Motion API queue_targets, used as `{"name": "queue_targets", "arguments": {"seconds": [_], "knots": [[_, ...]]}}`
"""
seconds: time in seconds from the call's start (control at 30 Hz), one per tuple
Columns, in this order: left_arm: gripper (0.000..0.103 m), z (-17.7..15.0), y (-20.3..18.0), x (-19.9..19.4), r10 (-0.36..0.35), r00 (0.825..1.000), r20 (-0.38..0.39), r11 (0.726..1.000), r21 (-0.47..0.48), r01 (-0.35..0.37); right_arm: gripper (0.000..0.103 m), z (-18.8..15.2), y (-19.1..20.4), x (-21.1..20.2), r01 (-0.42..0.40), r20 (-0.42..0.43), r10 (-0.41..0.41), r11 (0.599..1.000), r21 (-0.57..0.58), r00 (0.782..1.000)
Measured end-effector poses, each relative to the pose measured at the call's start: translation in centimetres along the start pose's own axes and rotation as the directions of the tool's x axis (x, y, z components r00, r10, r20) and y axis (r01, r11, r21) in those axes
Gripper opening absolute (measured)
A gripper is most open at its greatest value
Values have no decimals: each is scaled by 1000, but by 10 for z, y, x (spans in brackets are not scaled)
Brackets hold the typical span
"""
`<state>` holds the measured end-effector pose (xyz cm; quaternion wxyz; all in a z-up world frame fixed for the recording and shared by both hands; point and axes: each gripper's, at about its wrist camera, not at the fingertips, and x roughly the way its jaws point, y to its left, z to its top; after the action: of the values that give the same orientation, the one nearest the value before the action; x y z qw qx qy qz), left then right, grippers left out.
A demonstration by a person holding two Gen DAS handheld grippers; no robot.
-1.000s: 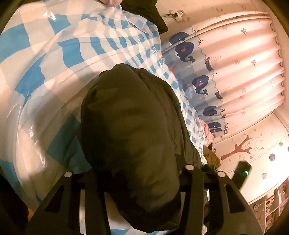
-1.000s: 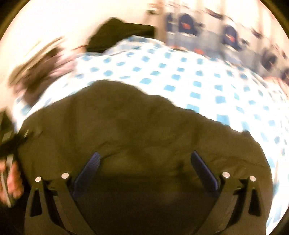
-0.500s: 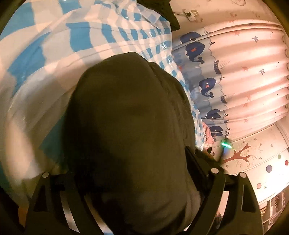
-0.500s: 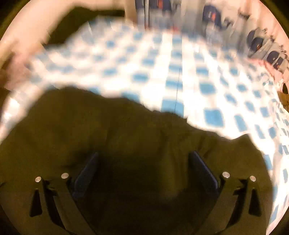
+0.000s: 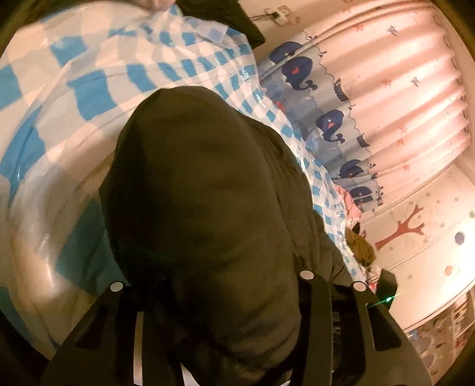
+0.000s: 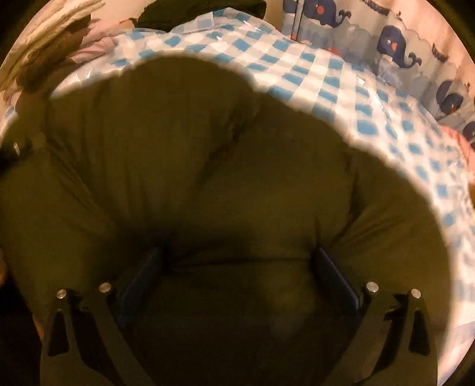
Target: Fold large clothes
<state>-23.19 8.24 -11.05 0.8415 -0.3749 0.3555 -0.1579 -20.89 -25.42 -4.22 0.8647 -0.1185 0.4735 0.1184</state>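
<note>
Left wrist view
- Garment: dark olive jacket point(image 5: 202, 213), bulky and padded, bunched into a tall mound filling the middle of the frame.
- Left tool point(image 5: 207, 297): jaws set wide, fingertips buried under the padded fabric; whether closed on it cannot be told.
- Surface: blue-and-white checked sheet point(image 5: 74, 98) under a glossy clear cover, spread beneath and behind the jacket.
- Background: pink curtain with whales point(image 5: 350, 98) to the right; wall with a tree sticker point(image 5: 406, 228) lower right.
- Far end: another dark cloth point(image 5: 225, 14) lying past the top edge of the sheet.

Right wrist view
- Garment: dark olive jacket point(image 6: 207, 178) covering most of the frame, creased, puffed up between the fingers.
- Right tool point(image 6: 237, 267): blue pads point(image 6: 142, 279) standing well apart, fabric bulging between them and touching both; firm grip cannot be told.
- Surface: checked sheet point(image 6: 341, 89) showing beyond the jacket's upper and right edge.
- Background: whale curtain point(image 6: 400, 44) top right; pale rumpled bedding point(image 6: 50, 35) top left.
</note>
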Motion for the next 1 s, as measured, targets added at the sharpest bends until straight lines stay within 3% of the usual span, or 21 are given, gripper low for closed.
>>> {"name": "queue_targets", "arguments": {"seconds": [0.07,0.17,0.23,0.27,0.33,0.4,0.43,0.47,0.53,0.57,0.63,0.67,0.7,0.73,0.77,0.8,0.83,1.0], "knots": [[34,2,-9,-2,13,1000,17,1000,26,-13,97,6,-7,-19,-58,36,56,997,53,998],[33,3,-15,-7,14,999,29,1000,25,-14,97,2,-9,-53,-32,121,22,996,78,992],[33,4,-23,-11,14,999,44,999,40,-16,97,-6,-7,-39,-8,68,3,997,82,998],[33,3,-26,-12,14,999,49,999,49,-17,98,-14,2,-13,18,-4,-17,999,30,1000],[33,-1,-36,-12,17,999,49,997,76,-21,98,-18,10,-4,56,35,-56,998,-12,998],[32,-3,-48,-17,34,997,71,992,121,-43,97,-7,0,-12,-19,7,19,999,27,1000],[32,-3,-52,-19,41,996,76,989,136,-51,97,-4,-7,-21,-80,40,77,995,59,996],[32,-2,-56,-22,46,996,79,987,151,-58,97,0,-18,-37,-170,111,157,979,113,981],[31,-1,-68,-26,59,993,98,977,200,-77,97,7,-31,-51,-268,187,239,951,152,953],[31,-1,-76,-27,65,992,108,969,229,-88,97,9,-38,-46,-390,192,356,902,183,915],[31,-3,-98,-30,61,989,132,954,285,-97,98,7,-54,-7,-652,188,632,671,352,752],[31,-4,-109,-30,57,988,141,945,313,-99,98,2,-59,1,-694,216,673,602,395,707],[31,-4,-122,-30,53,987,149,932,347,-103,98,-1,-72,5,-743,267,714,513,429,647],[31,-7,-140,-31,45,986,158,912,397,-105,97,-4,-84,6,-796,330,753,402,453,569],[31,-9,-153,-30,38,986,164,893,438,-108,97,-8,-100,5,-853,418,787,247,460,453],[31,-12,-169,-30,31,985,169,869,482,-110,97,-13,-111,1,-880,481,788,155,449,385],[31,-16,-191,-28,22,986,167,834,541,-110,97,-17,-128,-9,-900,546,764,101,425,344],[31,-48,-275,-5,-25,992,122,659,748,-76,97,-42,-197,-38,-908,656,665,78,412,355]]}}
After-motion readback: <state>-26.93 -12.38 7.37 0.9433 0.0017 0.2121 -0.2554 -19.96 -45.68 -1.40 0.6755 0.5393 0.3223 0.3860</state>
